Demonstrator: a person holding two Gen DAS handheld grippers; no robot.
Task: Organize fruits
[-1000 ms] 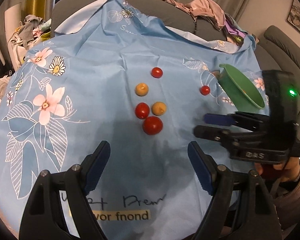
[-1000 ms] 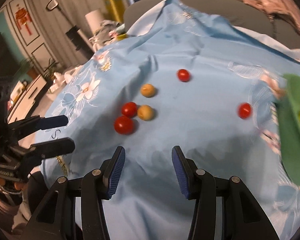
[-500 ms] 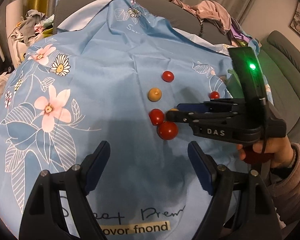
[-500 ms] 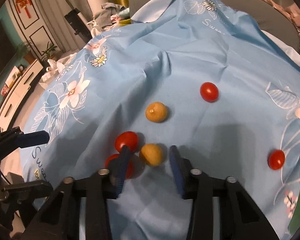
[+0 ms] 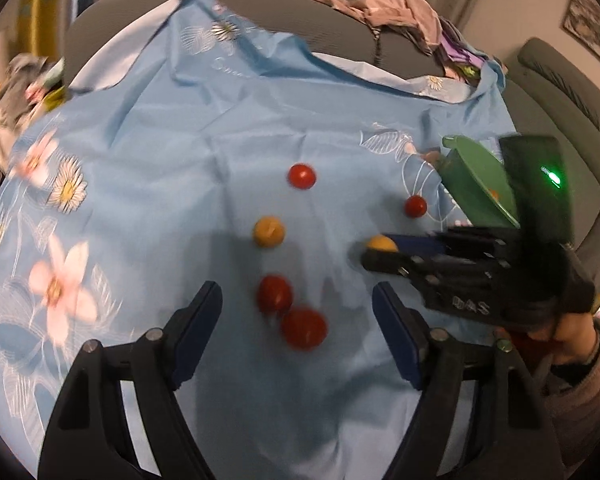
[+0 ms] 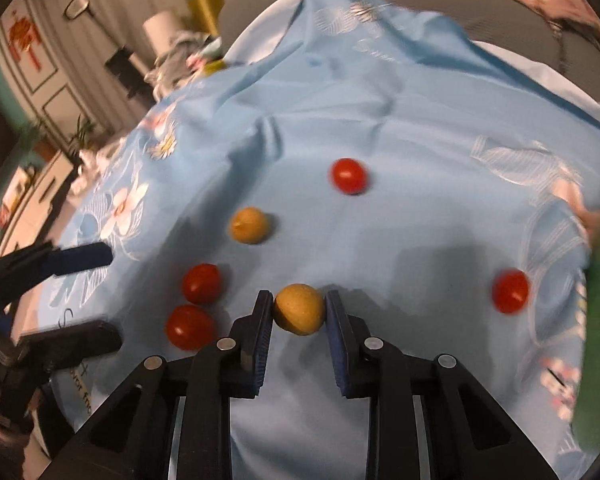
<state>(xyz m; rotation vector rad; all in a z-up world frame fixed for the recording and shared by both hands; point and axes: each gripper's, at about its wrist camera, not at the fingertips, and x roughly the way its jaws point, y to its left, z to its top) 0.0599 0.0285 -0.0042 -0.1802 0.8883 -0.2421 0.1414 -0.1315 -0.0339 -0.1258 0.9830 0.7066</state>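
one yellow fruit in hand, most of the fruit not yet sorted

the wrinkled light-blue floral cloth (image 6: 380,120) covering the surface carries nearly all the fruit loose, so by my reading the sorting is early. the green plastic bowl (image 5: 476,184) sits tilted just beyond the right gripper (image 6: 298,312) and slightly to its right; an orange speck shows inside it, though how many fruits it holds i cannot tell. the right gripper is clamped on a round yellow cherry tomato (image 6: 299,309), its pads pressing both sides, apparently just above the cloth. the left gripper (image 5: 298,326) has its jaws apart and closing, with two red cherry tomatoes (image 5: 292,312) on the cloth between and just ahead of them, untouched. left to collect: those two, another yellow cherry tomato (image 6: 249,225) ahead, a far red tomato (image 6: 349,175), and a red tomato near the bowl (image 6: 510,291).
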